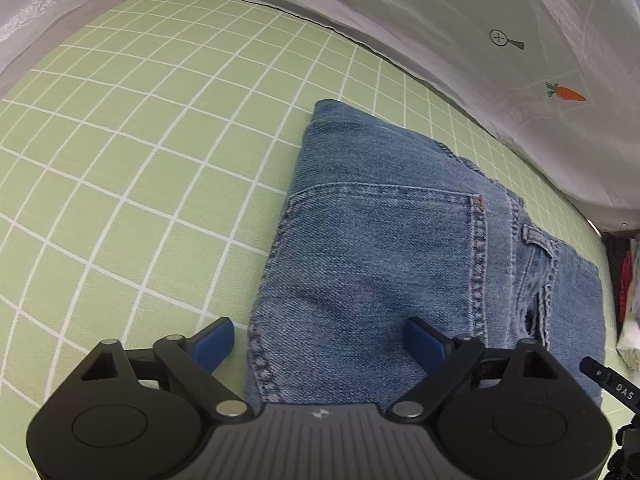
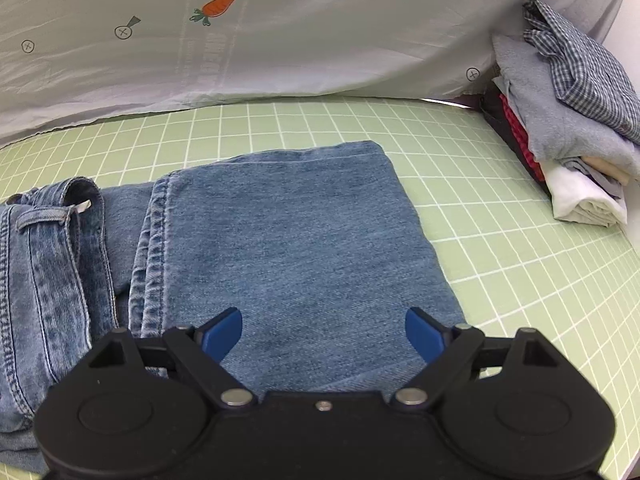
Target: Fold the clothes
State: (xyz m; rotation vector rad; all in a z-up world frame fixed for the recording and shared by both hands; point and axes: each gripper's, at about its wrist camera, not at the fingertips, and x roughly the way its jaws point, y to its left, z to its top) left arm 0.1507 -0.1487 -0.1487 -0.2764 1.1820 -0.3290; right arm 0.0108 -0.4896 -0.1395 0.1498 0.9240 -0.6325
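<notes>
A pair of blue jeans (image 1: 380, 264) lies folded flat on the green checked sheet (image 1: 140, 152). The left wrist view shows its back pocket and waistband end. My left gripper (image 1: 320, 340) is open and empty, just above the near left edge of the jeans. In the right wrist view the folded leg end of the jeans (image 2: 288, 248) lies on top, with the waistband and belt loop at the left. My right gripper (image 2: 324, 332) is open and empty, low over the near edge of that leg panel.
A pile of folded clothes (image 2: 568, 128), with a checked shirt on top, sits at the right edge of the sheet. A pale grey cover with a carrot print (image 2: 218, 6) runs along the far side; it also shows in the left wrist view (image 1: 566, 92).
</notes>
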